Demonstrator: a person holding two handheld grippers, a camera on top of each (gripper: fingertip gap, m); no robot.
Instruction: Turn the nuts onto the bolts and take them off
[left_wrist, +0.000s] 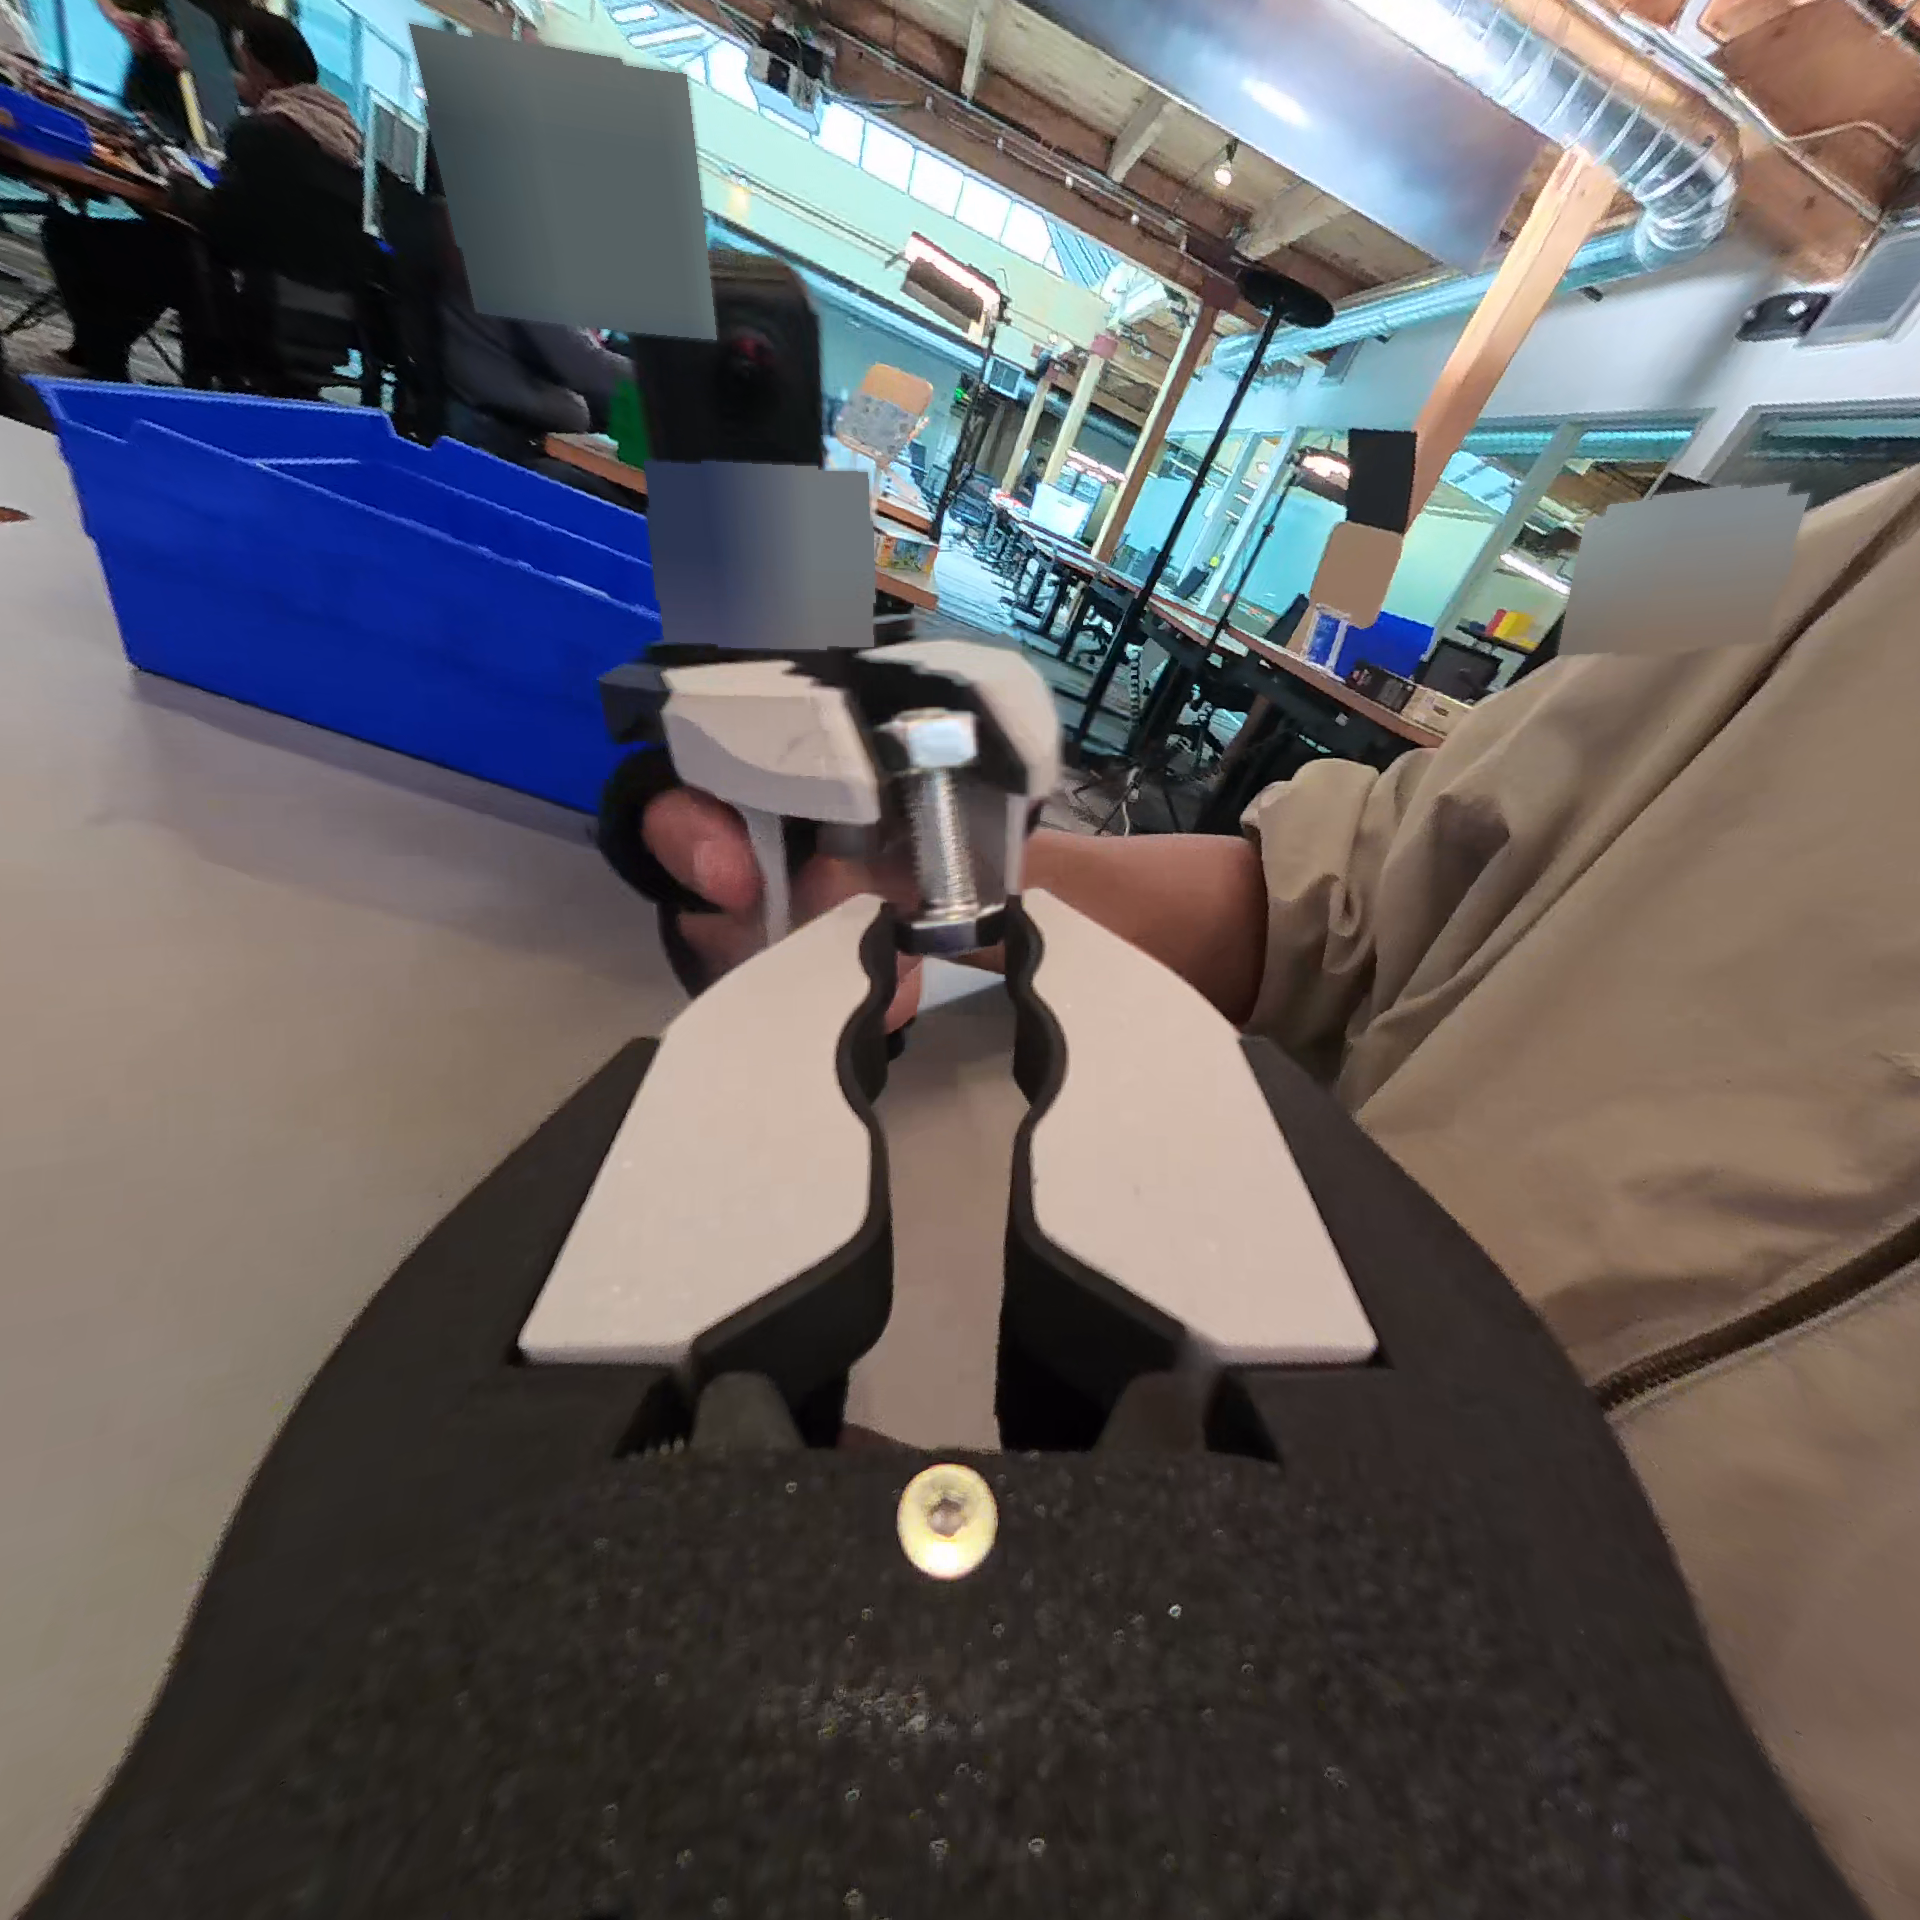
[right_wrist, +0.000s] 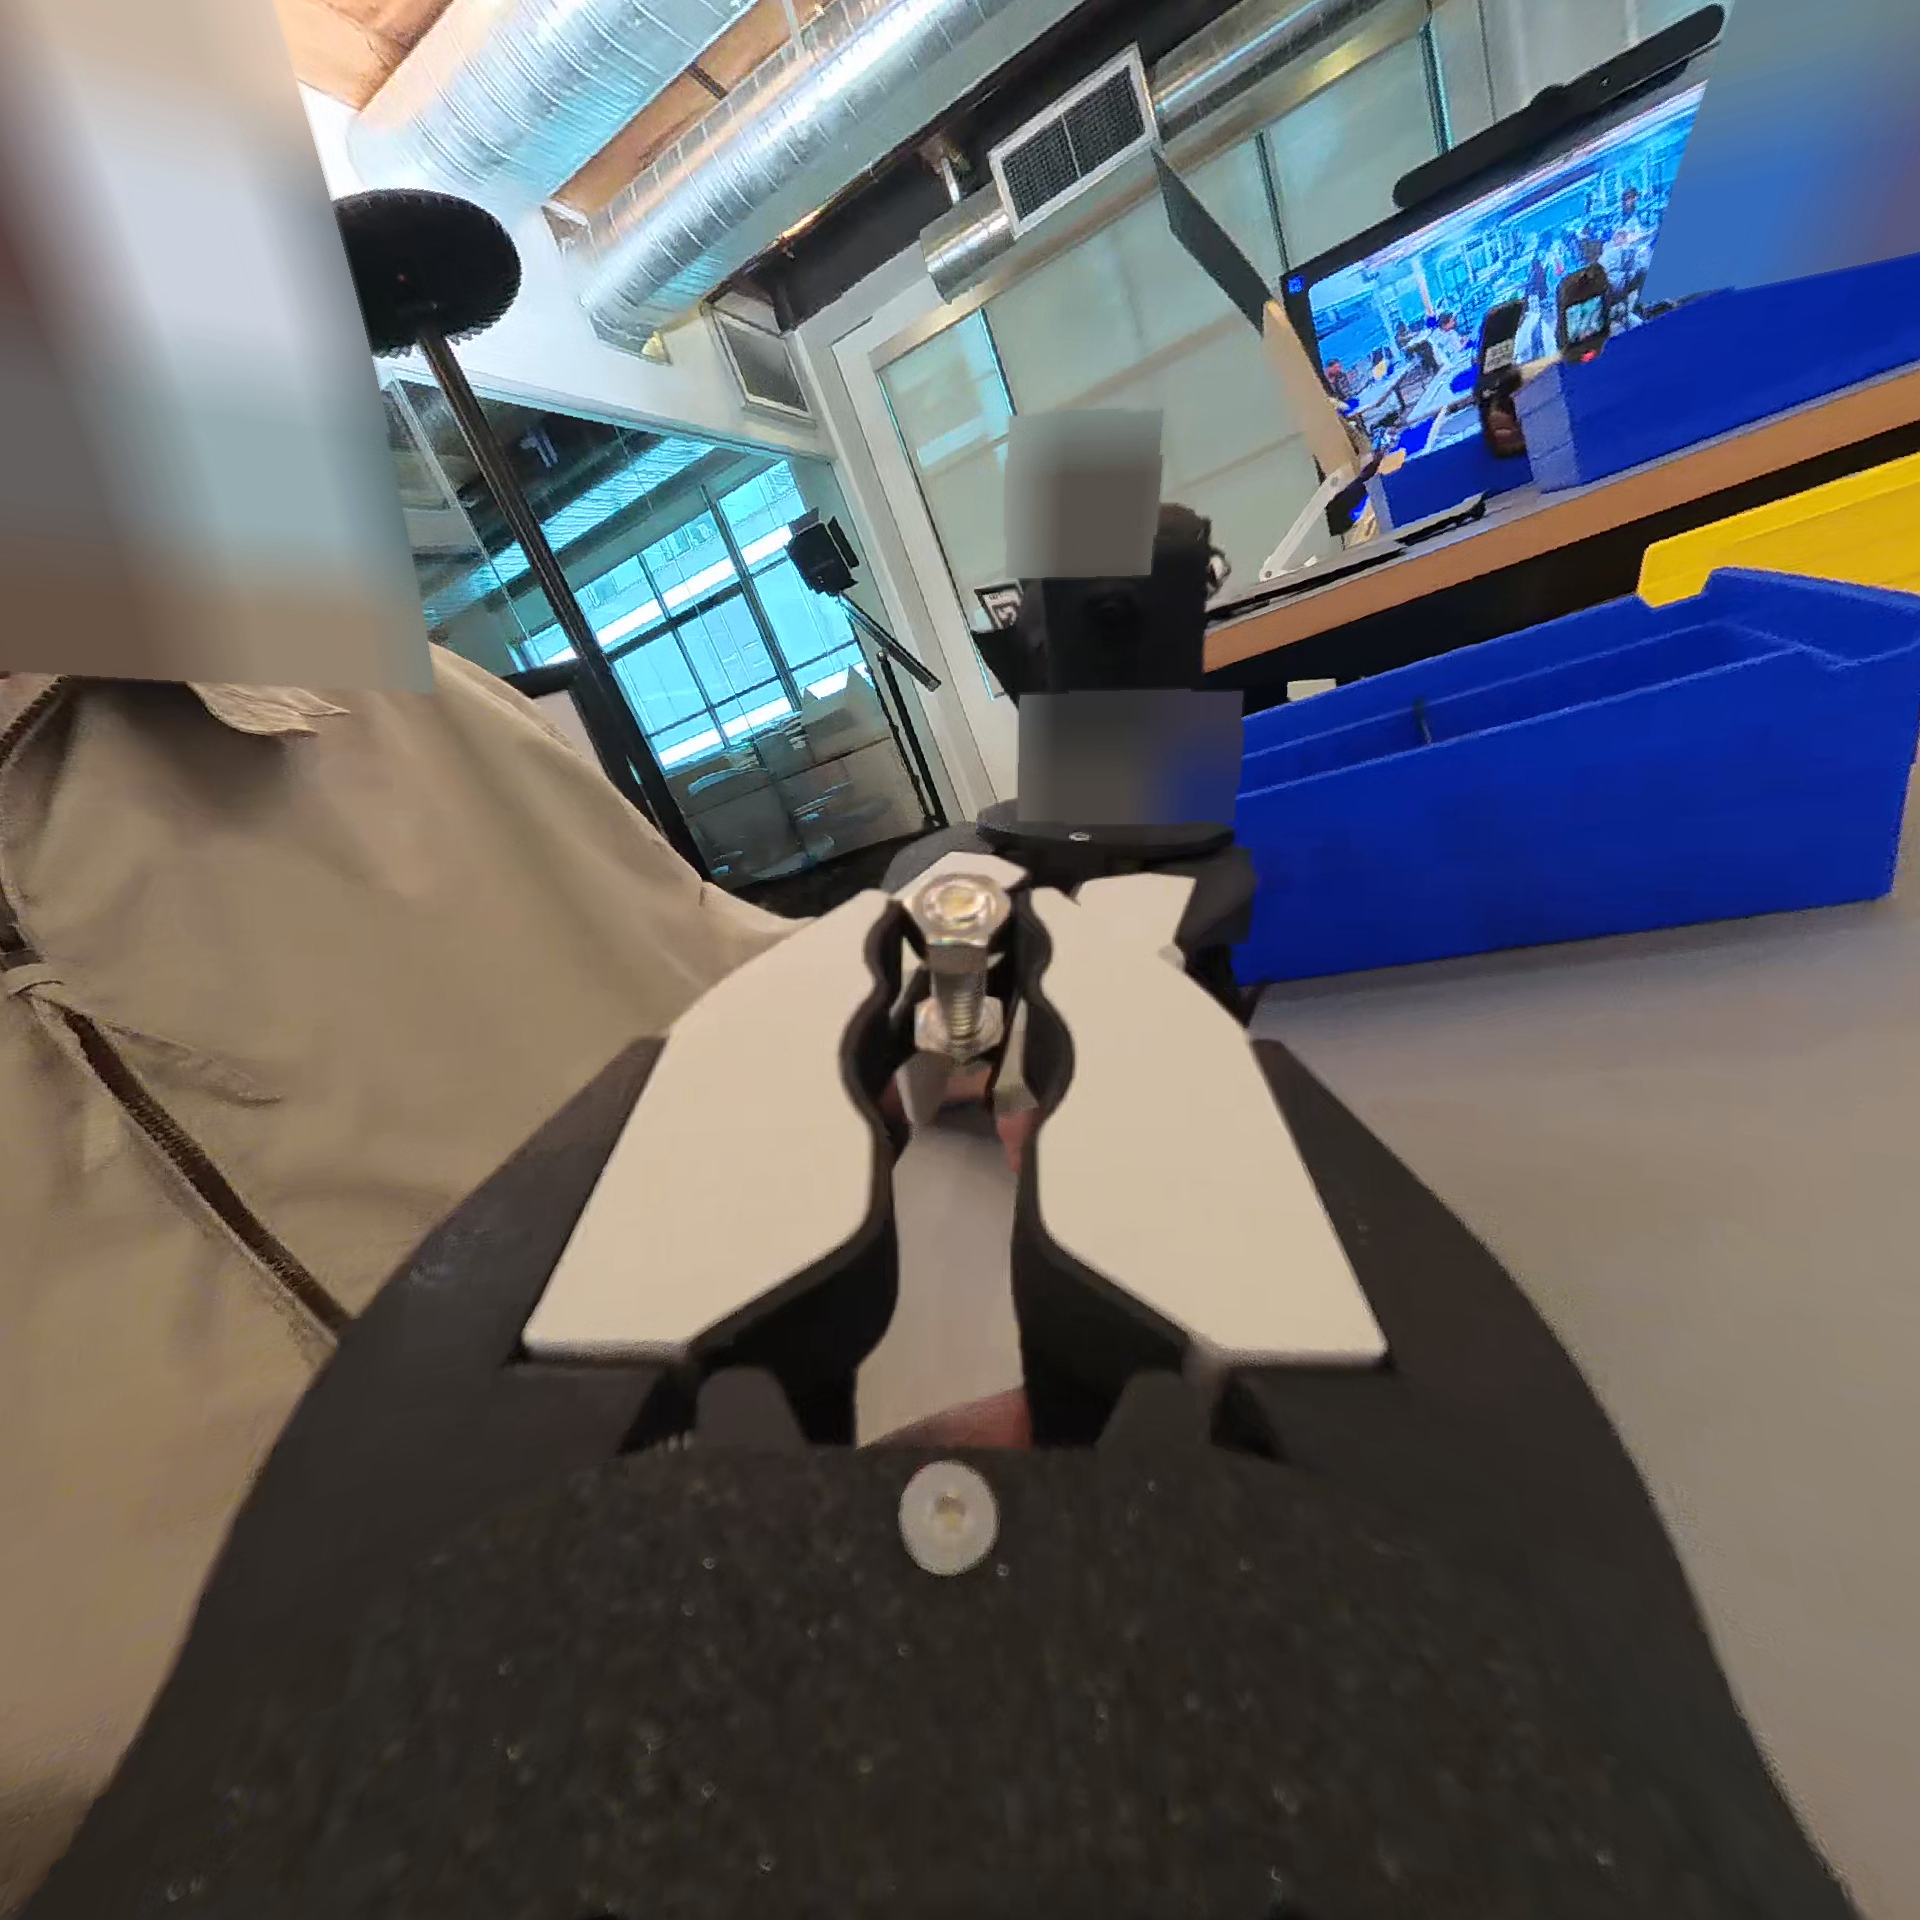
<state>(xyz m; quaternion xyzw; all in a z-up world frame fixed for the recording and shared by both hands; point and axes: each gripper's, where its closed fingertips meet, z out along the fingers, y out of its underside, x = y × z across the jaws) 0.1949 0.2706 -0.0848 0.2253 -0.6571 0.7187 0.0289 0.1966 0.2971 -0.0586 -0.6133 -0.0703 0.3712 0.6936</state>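
A silver bolt is held in the air above the grey table, between my two grippers. My left gripper is shut on the hex nut, which is threaded on near the bolt's lower end. My right gripper faces it from beyond and is shut on the bolt's hex head. In the right wrist view my right gripper clamps the bolt head. The nut sits lower on the thread, in the hollow between the fingers. One of the left gripper's fingers shows behind.
Blue plastic bins stand on the table at the back left; they also show in the right wrist view, with a yellow bin behind. A person's beige sleeve fills the right side. A hand holds the right gripper. The tips of both grippers are at nearly the same place.
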